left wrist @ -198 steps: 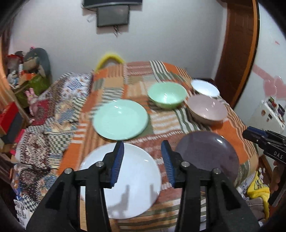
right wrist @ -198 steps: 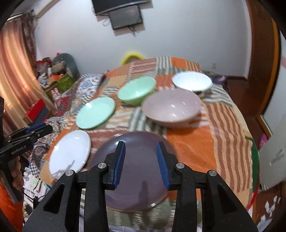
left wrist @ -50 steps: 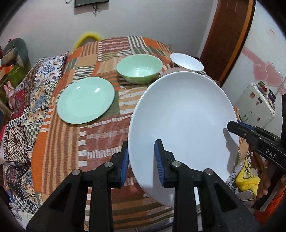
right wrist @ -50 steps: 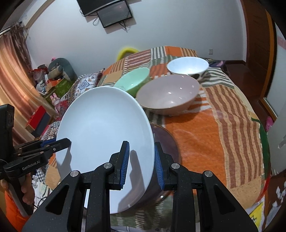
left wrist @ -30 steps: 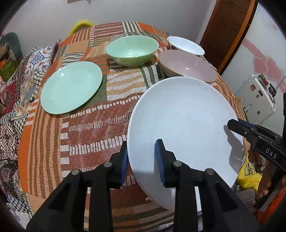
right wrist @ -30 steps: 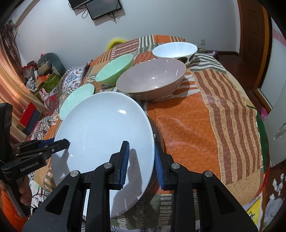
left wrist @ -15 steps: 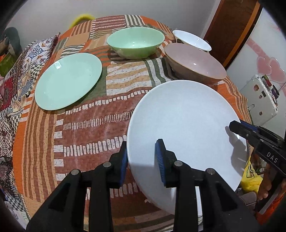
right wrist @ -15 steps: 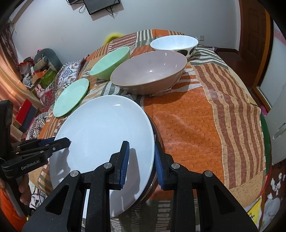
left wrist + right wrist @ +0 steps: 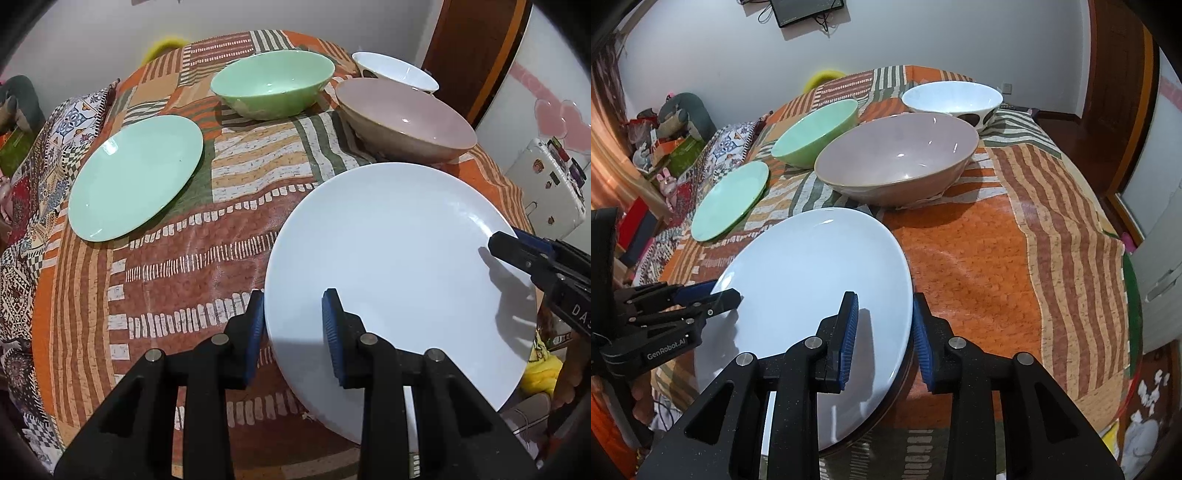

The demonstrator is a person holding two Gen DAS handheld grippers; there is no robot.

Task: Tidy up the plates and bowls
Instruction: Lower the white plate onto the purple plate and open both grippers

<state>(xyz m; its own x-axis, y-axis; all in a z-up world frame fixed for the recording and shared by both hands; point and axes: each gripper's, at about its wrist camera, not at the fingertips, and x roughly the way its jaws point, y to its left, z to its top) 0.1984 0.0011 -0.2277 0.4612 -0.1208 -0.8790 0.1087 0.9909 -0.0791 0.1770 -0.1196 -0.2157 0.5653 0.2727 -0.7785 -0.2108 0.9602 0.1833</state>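
The left gripper (image 9: 291,325) is clamped on the near rim of the white plate (image 9: 399,266), one blue pad on top and the other tucked under the edge. The plate is held a bit tilted, spreading out ahead and to the right of that gripper.

On the opposite rim, the right gripper (image 9: 884,332) is seen with its jaws opening and the plate's edge sitting between them. Whether the pads are pressing on it can't really be made out. From this gripper the plate stretches away to the left, and the left gripper's tips can be seen pinched on its far side.

Right under the white plate, just beside the right gripper's fingers, a thin dark rim of a dark plate (image 9: 899,380) can be spotted, so the white one is pretty much on top of it. How much contact there is can't be told.

Further out, a pink bowl (image 9: 406,114) is parked straight ahead of both grippers, just past the white plate. Behind it a white bowl (image 9: 391,68) with dark spots is found, and a green bowl (image 9: 273,81) is set to the left of the pink one. A green plate (image 9: 136,173) lies flat ahead and to the left of the left gripper, well apart from the white plate. Everything is laid out on a striped patchwork tablecloth (image 9: 184,266).
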